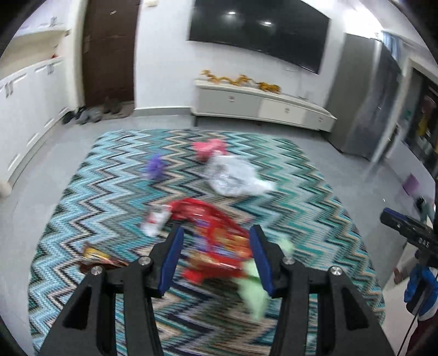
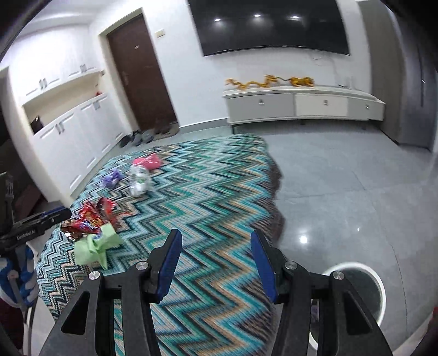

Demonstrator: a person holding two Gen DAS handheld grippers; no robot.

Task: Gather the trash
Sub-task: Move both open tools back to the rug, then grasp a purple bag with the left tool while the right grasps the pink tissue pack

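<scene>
Motion blur smears the red snack wrapper (image 1: 213, 232) in your left wrist view, so its print is unreadable. Your right tool's arm hides part of the white bin (image 2: 382, 287); its contents cannot be told. The television (image 2: 273, 24) is cut off at the top edge.

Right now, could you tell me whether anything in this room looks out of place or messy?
Yes: litter is strewn across the zigzag rug, namely a red snack wrapper, crumpled green paper, a clear plastic bag, and pink and purple scraps. The white bin stands off the rug.
</scene>
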